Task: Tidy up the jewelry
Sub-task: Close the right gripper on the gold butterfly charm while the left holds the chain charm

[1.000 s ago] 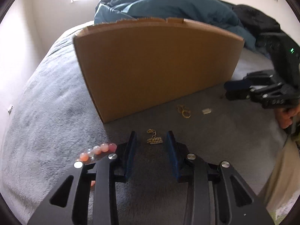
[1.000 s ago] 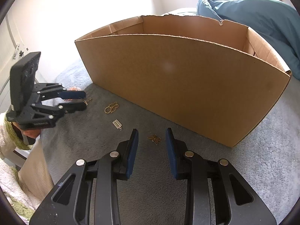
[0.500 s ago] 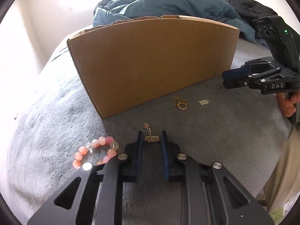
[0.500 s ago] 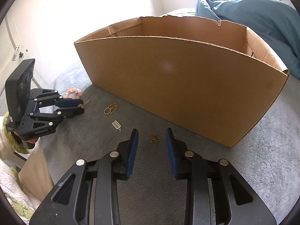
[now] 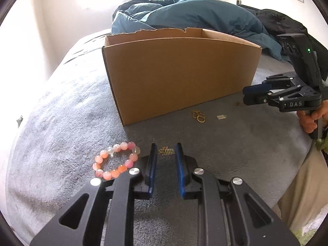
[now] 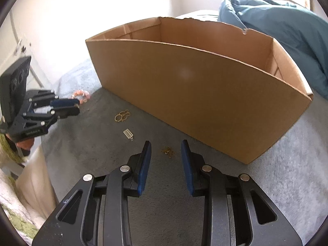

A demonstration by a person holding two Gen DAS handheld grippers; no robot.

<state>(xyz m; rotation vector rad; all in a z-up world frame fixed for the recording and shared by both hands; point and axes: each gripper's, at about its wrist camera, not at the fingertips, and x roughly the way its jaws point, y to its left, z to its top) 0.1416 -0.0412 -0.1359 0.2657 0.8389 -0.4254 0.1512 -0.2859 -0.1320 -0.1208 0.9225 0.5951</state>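
Grey fleece bed cover (image 5: 61, 123): spread under everything; all the jewelry and the box are carried on it.
Teal duvet (image 5: 194, 14): bunched up at the far end of the bed, behind the box.
Brown open-topped cardboard box (image 5: 180, 78): stood upright on the bed cover, its long wall turned towards both grippers; the floor of the box cannot be seen.
Left gripper (image 5: 166, 145): held in a hand (image 6: 22, 144) and tilted down over the bed; its jaws have just been closing and are now clamped, with a narrow gap, on the comb charm.
Right gripper (image 6: 166, 142): held in a hand (image 5: 311, 119) and tilted down near the box wall; its jaws are parted and nothing is gripped.
Pink and peach bead bracelet (image 5: 115, 161): laid flat as a ring on the bed cover, just beside the left gripper's left finger (image 5: 152, 164).
Gold looped wire piece (image 5: 198, 116): laid on the bed cover near the foot of the box, between the two grippers.
Small gold flower-shaped piece (image 6: 168, 151): laid on the bed cover just ahead of the right gripper's parted jaws, untouched by them.
Small pale rectangular charm (image 5: 221, 116): laid just beside the looped piece, apart from it.
Small gold comb-shaped charm (image 5: 167, 151): caught between the left gripper's fingertips, a short bit of chain bunched against it.
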